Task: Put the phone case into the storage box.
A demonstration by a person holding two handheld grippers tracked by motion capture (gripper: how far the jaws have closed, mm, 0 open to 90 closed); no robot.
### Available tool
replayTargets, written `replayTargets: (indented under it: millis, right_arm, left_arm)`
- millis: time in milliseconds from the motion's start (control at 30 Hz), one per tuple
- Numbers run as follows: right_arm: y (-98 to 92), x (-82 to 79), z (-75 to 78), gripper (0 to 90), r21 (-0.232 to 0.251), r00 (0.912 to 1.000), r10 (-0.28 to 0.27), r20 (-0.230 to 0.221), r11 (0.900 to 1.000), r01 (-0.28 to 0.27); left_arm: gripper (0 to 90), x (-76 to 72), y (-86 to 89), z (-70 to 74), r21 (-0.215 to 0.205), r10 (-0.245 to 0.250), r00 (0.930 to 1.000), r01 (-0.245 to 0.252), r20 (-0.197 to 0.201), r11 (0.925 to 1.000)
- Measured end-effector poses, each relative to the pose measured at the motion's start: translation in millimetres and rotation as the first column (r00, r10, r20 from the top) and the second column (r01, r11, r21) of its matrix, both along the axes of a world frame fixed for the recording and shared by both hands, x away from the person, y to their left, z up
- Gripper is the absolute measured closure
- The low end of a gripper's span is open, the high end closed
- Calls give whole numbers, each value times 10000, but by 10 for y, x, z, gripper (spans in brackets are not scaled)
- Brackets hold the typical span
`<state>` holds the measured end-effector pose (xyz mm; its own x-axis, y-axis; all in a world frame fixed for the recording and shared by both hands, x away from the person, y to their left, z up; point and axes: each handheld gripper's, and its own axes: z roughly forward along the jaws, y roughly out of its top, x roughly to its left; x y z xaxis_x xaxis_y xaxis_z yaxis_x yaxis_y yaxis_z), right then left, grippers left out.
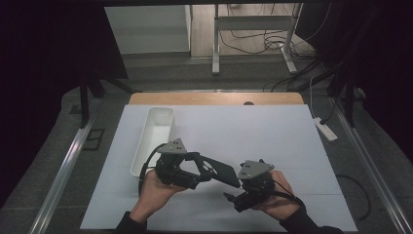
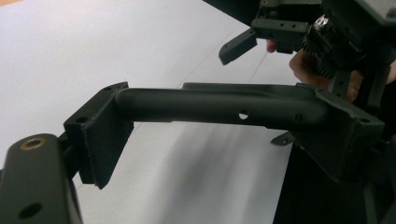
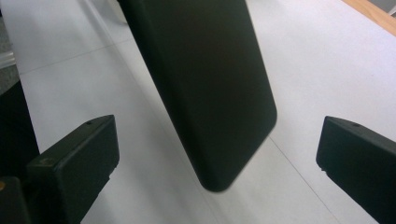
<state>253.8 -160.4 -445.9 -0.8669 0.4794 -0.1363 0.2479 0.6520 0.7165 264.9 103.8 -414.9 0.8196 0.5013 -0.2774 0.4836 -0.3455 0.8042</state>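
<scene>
Both hands come in from the bottom of the high view, each with a claw above the white desk (image 1: 292, 146). Left claw (image 1: 202, 170) is closed on a flat black plate (image 1: 219, 171), its pads (image 2: 100, 135) pressing the thin edges, so the plate hangs in the air between the hands. Right claw (image 1: 233, 197) stands wide open; the plate's rounded end (image 3: 219, 154) lies between its jaws but apart from both. I judge the plate to be stiff, light and rather smooth, so it could slip; a hold across the narrow edges near the end seems safest. White tray (image 1: 155, 139) rests near, to the left.
</scene>
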Motion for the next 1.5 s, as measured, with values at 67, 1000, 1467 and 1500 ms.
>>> replayTargets:
  millis: [67,1000,1467,1500]
  right_arm:
    - [36,-5,-21,0,-139,9999,-137,-26,9998,136]
    - [128,-77,-63,576,-442,9802,-487,1918,9973,582]
    - [195,-164,-61,839,-1074,9554,-78,2951,9934,413]
    - [216,-174,-59,847,-1160,9549,-119,2966,9921,483]
  left_arm:
    - [158,-9,-11,7,-17,-6,10000,6,-8,10000]
    - [152,-39,-74,79,-344,243,9997,-245,-85,9991]
    - [110,58,-31,13,-1070,681,9956,-748,-651,9914]
    - [107,75,-18,-11,-1179,627,9955,-707,-705,9905]
